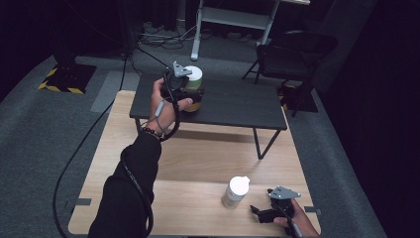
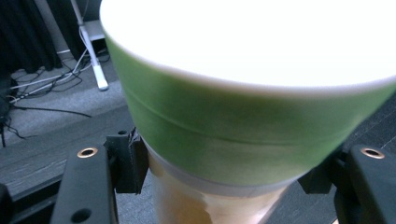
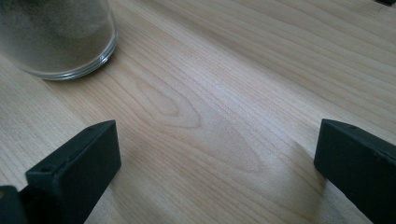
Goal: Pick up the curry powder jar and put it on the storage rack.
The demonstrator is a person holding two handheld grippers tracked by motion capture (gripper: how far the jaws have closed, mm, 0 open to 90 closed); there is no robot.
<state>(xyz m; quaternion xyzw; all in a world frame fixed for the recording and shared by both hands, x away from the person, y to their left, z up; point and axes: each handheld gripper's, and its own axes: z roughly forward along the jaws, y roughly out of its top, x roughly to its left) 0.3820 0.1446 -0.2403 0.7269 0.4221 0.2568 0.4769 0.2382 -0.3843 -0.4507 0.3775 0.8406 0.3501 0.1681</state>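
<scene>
A jar (image 1: 193, 79) with a white lid, a green band and amber contents stands at the back left of the low black table (image 1: 237, 105). My left gripper (image 1: 189, 92) is shut on it, reaching forward from the person's left hand. In the left gripper view the jar (image 2: 243, 126) is very close, and both black pads (image 2: 133, 161) press its sides below the green band. A second, white-lidded glass jar (image 1: 236, 191) stands on the wooden table (image 1: 198, 163) near the front. My right gripper (image 1: 259, 213) rests just right of it, open, with bare wood between the jaws (image 3: 215, 154). That jar's base (image 3: 60, 42) shows at the upper left.
The black table stands on the far half of the wooden table on thin legs. Behind are a black chair (image 1: 292, 54), a white desk frame (image 1: 233, 20), floor cables (image 1: 158, 37) and a yellow-black striped base (image 1: 67, 79). A cable trails from the left gripper along the sleeve.
</scene>
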